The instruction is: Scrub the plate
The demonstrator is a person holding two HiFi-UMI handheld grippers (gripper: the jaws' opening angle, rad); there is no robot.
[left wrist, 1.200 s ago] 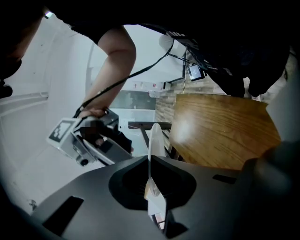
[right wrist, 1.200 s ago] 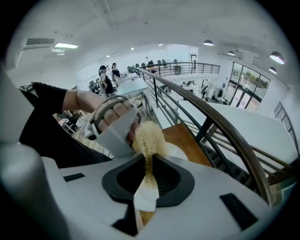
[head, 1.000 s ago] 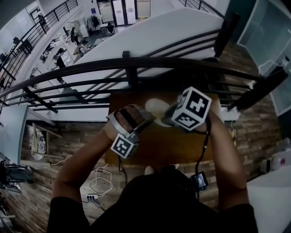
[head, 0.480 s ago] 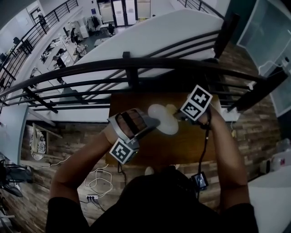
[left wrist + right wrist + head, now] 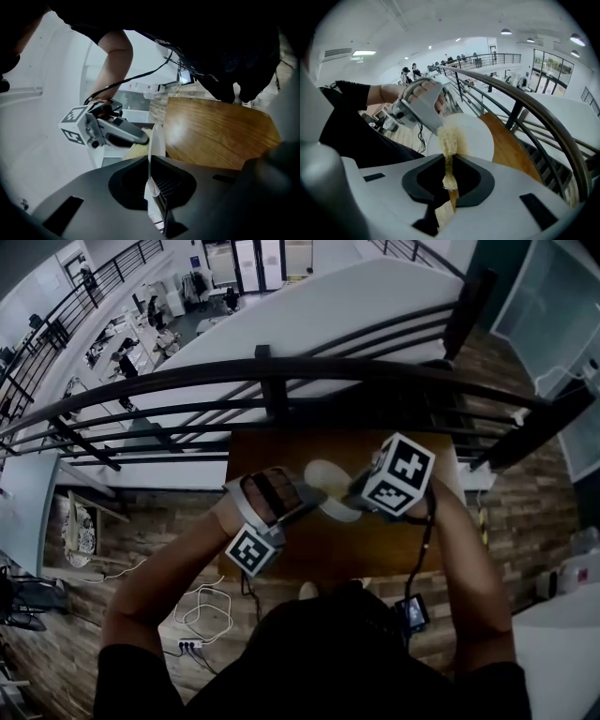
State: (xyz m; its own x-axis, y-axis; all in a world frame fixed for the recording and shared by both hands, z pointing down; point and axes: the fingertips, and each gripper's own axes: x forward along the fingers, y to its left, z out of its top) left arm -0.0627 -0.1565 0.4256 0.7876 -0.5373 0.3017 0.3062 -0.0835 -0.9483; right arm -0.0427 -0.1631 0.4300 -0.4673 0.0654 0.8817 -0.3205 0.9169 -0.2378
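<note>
A white plate point(image 5: 327, 486) is held above the wooden table point(image 5: 375, 540), its rim pinched in my left gripper point(image 5: 307, 493), which is shut on it. The left gripper view shows the plate edge-on point(image 5: 156, 139) between the pads. My right gripper point(image 5: 354, 491) is shut on a yellowish scrub pad point(image 5: 450, 135). That pad lies against the plate's face point(image 5: 474, 136), close to the left gripper's body point(image 5: 418, 110). From the left gripper view the right gripper point(image 5: 140, 138) reaches in from the left, and the pad point(image 5: 135, 151) shows beside the plate's rim.
A dark metal railing point(image 5: 272, 371) runs just beyond the table's far edge, with a drop to a lower floor behind it. The railing point(image 5: 543, 122) also curves past on the right in the right gripper view. Cables point(image 5: 202, 615) lie on the brick-pattern floor at the left.
Half a second ago the right gripper sat off the plate's right rim, leaving its face bare; now it has come back left over the plate with the pad. The left gripper shifted slightly.
</note>
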